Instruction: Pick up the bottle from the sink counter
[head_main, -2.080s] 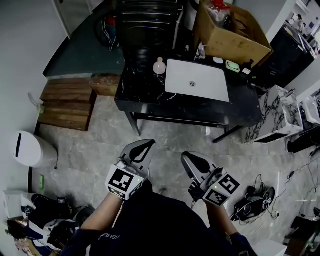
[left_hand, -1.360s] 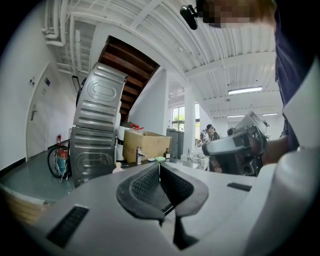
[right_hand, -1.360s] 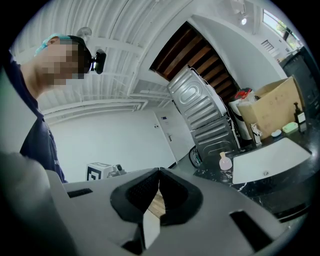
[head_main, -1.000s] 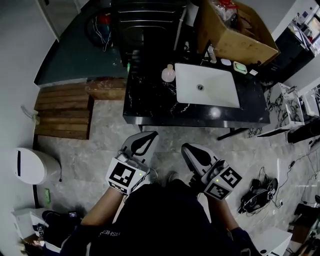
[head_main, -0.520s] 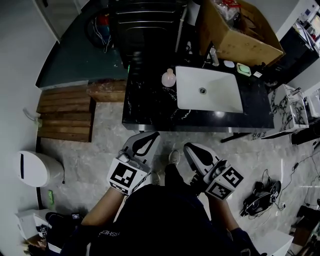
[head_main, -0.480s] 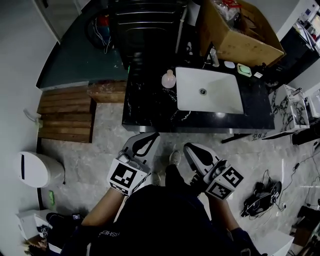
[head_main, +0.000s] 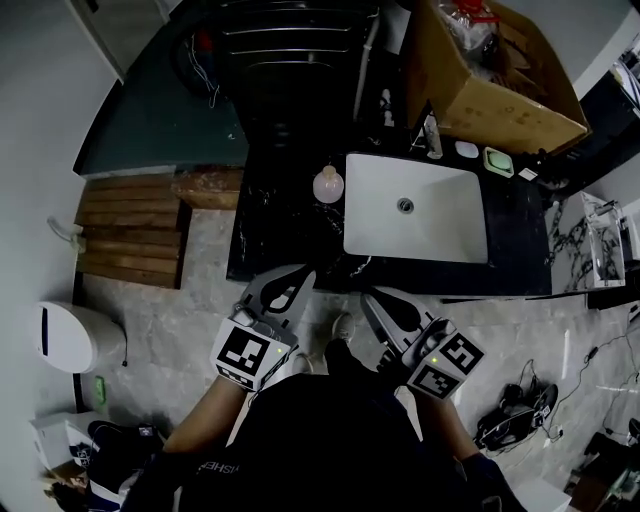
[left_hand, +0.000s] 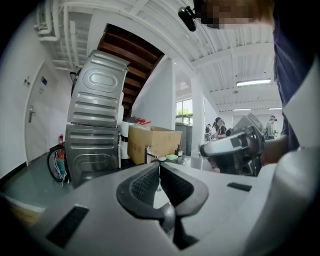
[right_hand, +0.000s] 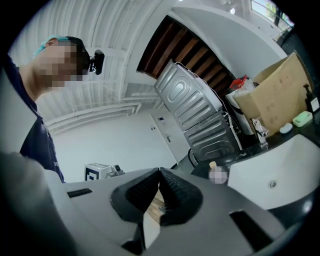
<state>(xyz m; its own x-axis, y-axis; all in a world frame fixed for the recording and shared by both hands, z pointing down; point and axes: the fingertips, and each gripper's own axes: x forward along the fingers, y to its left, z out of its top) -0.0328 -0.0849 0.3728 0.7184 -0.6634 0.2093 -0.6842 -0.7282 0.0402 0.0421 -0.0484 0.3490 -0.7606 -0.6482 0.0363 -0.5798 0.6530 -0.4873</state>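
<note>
A small round pale-pink bottle (head_main: 327, 185) stands on the black marble counter (head_main: 275, 215), just left of the white sink (head_main: 415, 208). In the right gripper view the bottle (right_hand: 217, 174) shows beyond my jaws, next to the sink (right_hand: 280, 180). My left gripper (head_main: 297, 277) hangs at the counter's front edge, below the bottle and apart from it, shut and empty. My right gripper (head_main: 372, 298) is beside it, in front of the sink, tips together and empty. The left gripper view shows shut jaws, and the bottle does not show there.
A cardboard box (head_main: 490, 70) stands behind the sink, with a faucet (head_main: 430, 130) and a green soap dish (head_main: 497, 160) by it. Dark stacked machines (head_main: 290, 60) rise behind the counter. Wooden steps (head_main: 130, 225) and a white bin (head_main: 65, 335) lie left; cables (head_main: 510, 415) lie right.
The counter and sink have come nearer in the head view. Both grippers now reach the counter's front edge. Their jaws stay shut.
</note>
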